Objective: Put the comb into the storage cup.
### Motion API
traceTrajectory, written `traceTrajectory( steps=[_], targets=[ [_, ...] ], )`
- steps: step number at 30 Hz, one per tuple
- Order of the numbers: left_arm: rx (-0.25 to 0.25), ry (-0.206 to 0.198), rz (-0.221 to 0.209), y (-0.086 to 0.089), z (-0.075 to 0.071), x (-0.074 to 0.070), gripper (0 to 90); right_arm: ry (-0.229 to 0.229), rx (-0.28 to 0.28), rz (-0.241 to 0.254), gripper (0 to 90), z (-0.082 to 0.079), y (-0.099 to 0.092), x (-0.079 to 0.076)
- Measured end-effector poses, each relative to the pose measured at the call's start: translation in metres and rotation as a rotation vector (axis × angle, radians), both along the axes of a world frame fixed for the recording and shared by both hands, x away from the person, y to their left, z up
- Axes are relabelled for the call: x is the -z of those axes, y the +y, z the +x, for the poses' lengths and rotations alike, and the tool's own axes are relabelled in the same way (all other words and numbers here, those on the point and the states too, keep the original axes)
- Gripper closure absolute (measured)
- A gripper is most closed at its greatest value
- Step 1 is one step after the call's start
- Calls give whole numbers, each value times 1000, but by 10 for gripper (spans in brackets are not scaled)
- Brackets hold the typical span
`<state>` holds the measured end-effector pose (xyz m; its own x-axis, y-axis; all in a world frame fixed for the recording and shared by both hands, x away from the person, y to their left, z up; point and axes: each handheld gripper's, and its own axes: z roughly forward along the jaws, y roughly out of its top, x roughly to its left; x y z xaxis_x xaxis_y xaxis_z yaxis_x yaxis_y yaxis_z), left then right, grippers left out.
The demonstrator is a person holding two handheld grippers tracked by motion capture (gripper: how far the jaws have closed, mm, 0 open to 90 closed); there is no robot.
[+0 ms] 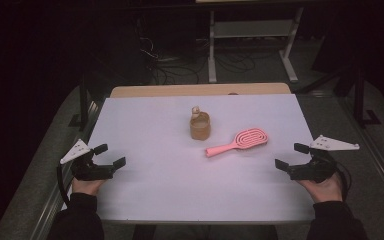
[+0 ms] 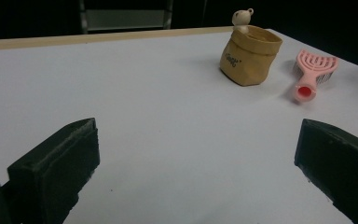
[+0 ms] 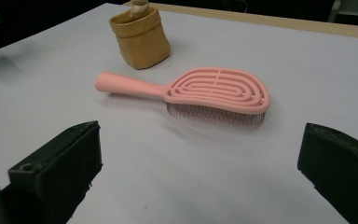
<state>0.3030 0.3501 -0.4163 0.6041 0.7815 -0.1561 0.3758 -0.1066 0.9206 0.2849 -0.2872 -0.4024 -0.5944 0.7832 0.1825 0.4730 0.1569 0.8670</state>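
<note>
pink hairbrush (image 3: pixel 200 91) lies flat on the table (image 1: pixel 155 175), bristles down, long axis crosswise ahead of the right gripper (image 1: pixel 296 157), handle toward the tan pouch (image 3: pixel 140 39); both pairs of jaws wide, empty; left gripper (image 1: pixel 111 156) farther off.

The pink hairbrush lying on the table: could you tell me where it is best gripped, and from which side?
Probably by the handle of the pink hairbrush: it is slim and round and narrower than the wide oval head, which lies bristles down. The open right gripper is nearer, so come from above on that side, jaws across the handle, staying clear of the tan pouch beside its tip.
</note>
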Motion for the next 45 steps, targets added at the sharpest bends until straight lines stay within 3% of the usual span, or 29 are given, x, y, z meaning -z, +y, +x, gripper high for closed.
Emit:
traceTrajectory(
  steps=[14,24,26,36,45],
  targets=[
    [-2,-5,-7,0,0,1,0,6,-10,1,0,-2,-1,-1],
    [9,-9,-14,-2,-1,2,0,10,-8,-1,0,-4,2,-10],
    [13,-7,-14,-2,-1,2,0,15,-22,-28,0,-3,6,-15],
    [16,-8,-13,-3,-1,2,0,17,-65,-68,0,7,18,-39],
    [20,-10,-10,-3,-1,2,0,37,-98,-109,0,22,32,-49]
  ],
)
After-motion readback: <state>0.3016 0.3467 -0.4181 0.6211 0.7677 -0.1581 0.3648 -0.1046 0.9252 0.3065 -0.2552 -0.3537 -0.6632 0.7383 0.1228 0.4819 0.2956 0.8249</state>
